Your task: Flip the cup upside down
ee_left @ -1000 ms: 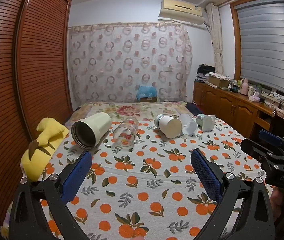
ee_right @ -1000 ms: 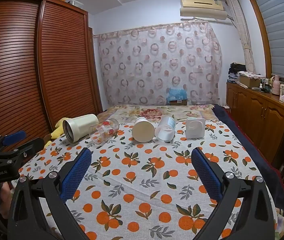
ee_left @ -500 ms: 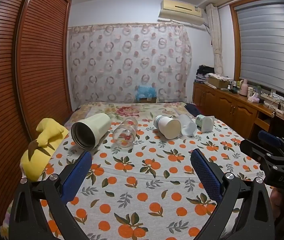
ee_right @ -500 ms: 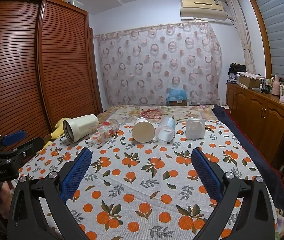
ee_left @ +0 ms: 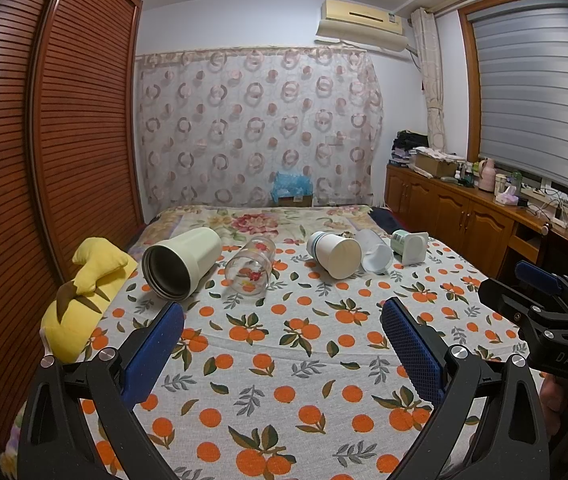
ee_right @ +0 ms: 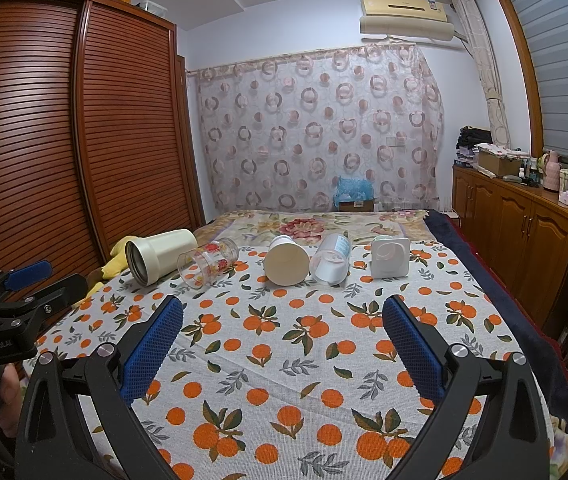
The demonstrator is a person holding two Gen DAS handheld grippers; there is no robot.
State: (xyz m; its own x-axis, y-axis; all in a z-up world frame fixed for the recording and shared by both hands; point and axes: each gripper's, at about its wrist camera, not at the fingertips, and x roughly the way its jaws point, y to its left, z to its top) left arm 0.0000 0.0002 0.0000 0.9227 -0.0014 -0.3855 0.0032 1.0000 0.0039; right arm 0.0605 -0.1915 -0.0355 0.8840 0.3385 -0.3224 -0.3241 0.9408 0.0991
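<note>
Compared with half a second earlier, nothing on the bed has shifted: all five containers lie where they were, and both grippers hang at nearly the same height and angle above the near end of the bedspread point(ee_left: 284, 364).

Left gripper point(ee_left: 281, 338): fingers spread wide, holding nothing, well short of the row of containers. Right gripper point(ee_right: 283, 334): fingers likewise spread wide and empty. Each gripper appears at the edge of the other's view, the two side by side and apart.

The containers lie on their sides in a row across the middle of the bed, from the left:

1. Cream tumbler point(ee_left: 181, 262), with its open mouth turned toward the grippers; the dark metal interior is empty. It lies just beside a yellow plush toy point(ee_left: 83, 300) at the left edge of the bed.
2. Clear glass jar point(ee_left: 251, 266) with a red flower print, with its open mouth toward the grippers and empty.
3. White cup point(ee_left: 334, 254), with its flat base toward the grippers, so that its interior cannot be seen.
4. Frosted plastic cup point(ee_left: 372, 250), touching the white cup on its right side; nothing can be made out inside it.
5. Green-and-white cup point(ee_left: 410, 246), a square white face toward the grippers; contents not visible.

A wooden wardrobe point(ee_right: 83, 140) stands along the left side of the bed, and a patterned curtain point(ee_right: 316, 128) hangs behind it.
</note>
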